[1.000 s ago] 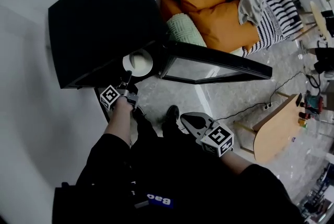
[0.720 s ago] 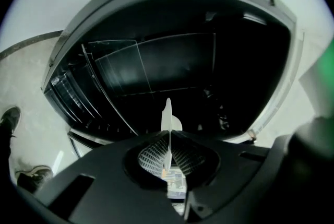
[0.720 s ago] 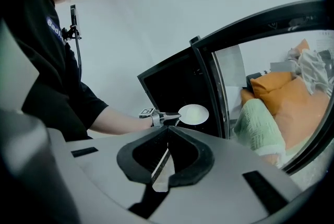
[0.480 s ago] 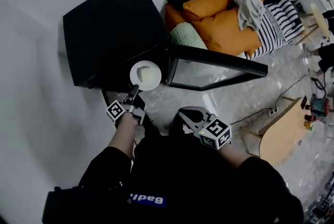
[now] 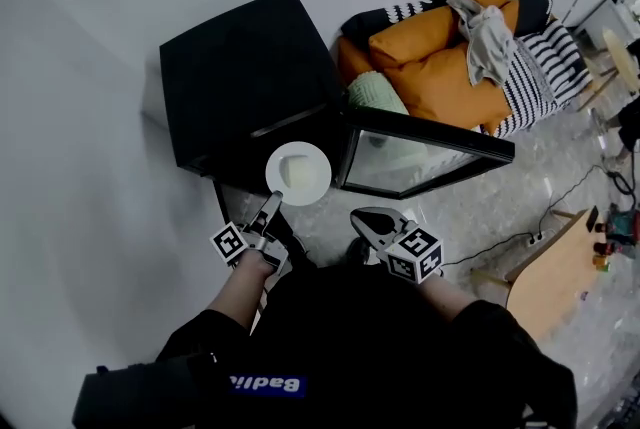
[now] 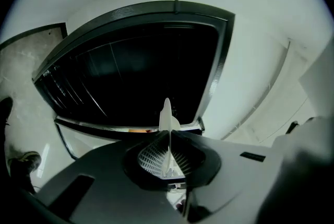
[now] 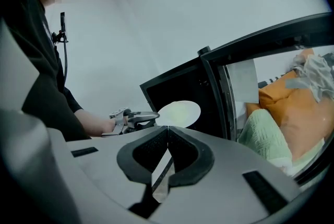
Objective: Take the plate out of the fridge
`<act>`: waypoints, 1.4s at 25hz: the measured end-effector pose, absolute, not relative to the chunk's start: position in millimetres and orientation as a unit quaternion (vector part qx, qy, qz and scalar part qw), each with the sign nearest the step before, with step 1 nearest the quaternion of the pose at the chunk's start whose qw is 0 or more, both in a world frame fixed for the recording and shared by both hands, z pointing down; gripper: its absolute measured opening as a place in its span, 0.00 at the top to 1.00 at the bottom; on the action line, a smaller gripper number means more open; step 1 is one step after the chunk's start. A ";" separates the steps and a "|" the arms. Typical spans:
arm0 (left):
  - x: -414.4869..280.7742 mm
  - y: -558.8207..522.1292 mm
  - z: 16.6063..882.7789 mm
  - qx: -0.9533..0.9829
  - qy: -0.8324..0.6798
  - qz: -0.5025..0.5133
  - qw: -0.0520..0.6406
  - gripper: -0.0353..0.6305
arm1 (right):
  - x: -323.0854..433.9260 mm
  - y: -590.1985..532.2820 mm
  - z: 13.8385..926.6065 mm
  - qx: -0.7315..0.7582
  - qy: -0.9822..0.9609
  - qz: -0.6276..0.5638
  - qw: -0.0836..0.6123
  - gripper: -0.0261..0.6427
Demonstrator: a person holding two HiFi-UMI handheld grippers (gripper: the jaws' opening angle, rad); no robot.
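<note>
A small black fridge (image 5: 250, 82) stands against the wall with its glass door (image 5: 425, 157) swung open to the right. The white plate (image 5: 298, 173) hangs in the air just in front of the fridge's opening. My left gripper (image 5: 272, 207) is shut on the plate's near rim. In the left gripper view the plate (image 6: 166, 114) shows edge-on between the closed jaws, with the dark fridge interior (image 6: 135, 69) behind. My right gripper (image 5: 364, 218) hovers lower right of the plate, shut and empty. The right gripper view shows the plate (image 7: 179, 113) and the left gripper (image 7: 136, 117) before the fridge.
Orange cushions (image 5: 450, 67), a striped cushion (image 5: 530, 67) and a green pillow (image 5: 375, 95) are piled right of the fridge behind the door. A wooden table (image 5: 555, 272) stands at the right, with a cable (image 5: 520, 242) on the stone floor. A white wall (image 5: 80, 117) runs along the left.
My left gripper has lifted the plate and drawn it away from the fridge's front edge toward me. The right gripper has stayed almost where it was.
</note>
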State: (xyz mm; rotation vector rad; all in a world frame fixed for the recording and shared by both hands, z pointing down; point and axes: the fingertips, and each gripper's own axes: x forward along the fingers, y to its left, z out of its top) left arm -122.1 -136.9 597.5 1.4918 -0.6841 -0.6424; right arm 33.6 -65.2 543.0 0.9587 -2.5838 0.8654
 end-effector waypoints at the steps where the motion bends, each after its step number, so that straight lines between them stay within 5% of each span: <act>1: -123.7 -134.3 588.7 0.654 -0.296 -0.285 0.636 0.92 | 33.3 -66.7 542.3 0.331 -0.887 0.298 0.125 0.95; 21: -128.9 -134.6 422.1 0.700 -0.222 -0.335 0.590 0.92 | 11.8 -88.9 511.1 0.318 -0.908 0.240 0.127 0.95; 35: -152.9 -197.5 422.3 0.681 -0.286 -0.358 0.571 0.91 | 11.8 -86.6 505.5 0.329 -0.903 0.240 0.137 0.95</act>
